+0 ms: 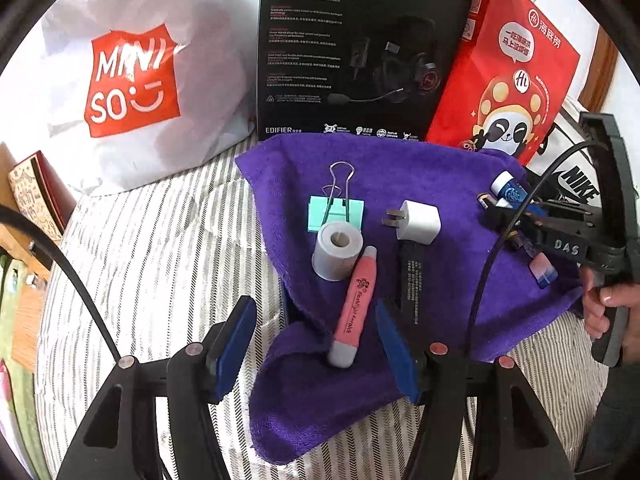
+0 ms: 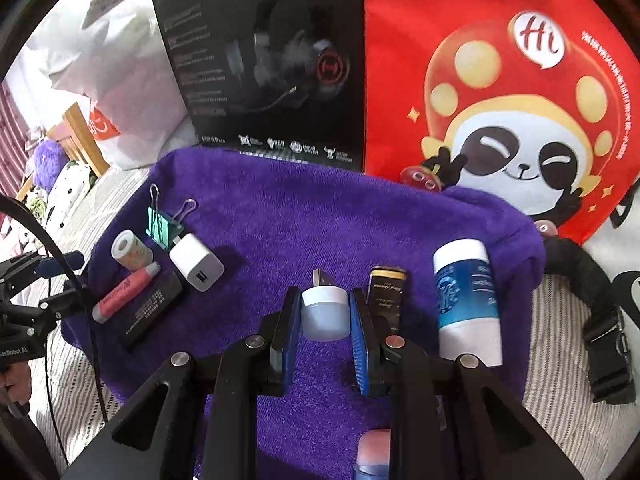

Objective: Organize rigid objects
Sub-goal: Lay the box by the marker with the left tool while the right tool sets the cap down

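Observation:
Small objects lie on a purple towel (image 1: 400, 168) (image 2: 280, 216). My left gripper (image 1: 316, 344) is open, its jaws on either side of the lower end of a pink pen (image 1: 354, 306). Near it are a grey tape roll (image 1: 338, 250), a green binder clip (image 1: 336, 212), a white charger (image 1: 418, 222) and a flat black device (image 1: 410, 276). My right gripper (image 2: 325, 320) is shut on a small white USB light (image 2: 324, 312). Beside it lie a black-and-gold lighter (image 2: 386, 296) and a white-and-blue tube (image 2: 466, 296). The right gripper also shows in the left wrist view (image 1: 496, 216).
A black headset box (image 1: 360, 48) and a red panda bag (image 1: 508, 76) stand behind the towel. A white Miniso bag (image 1: 132, 80) is at the left. A black strap with buckle (image 2: 592, 308) lies right of the towel on the striped bedding (image 1: 160, 260).

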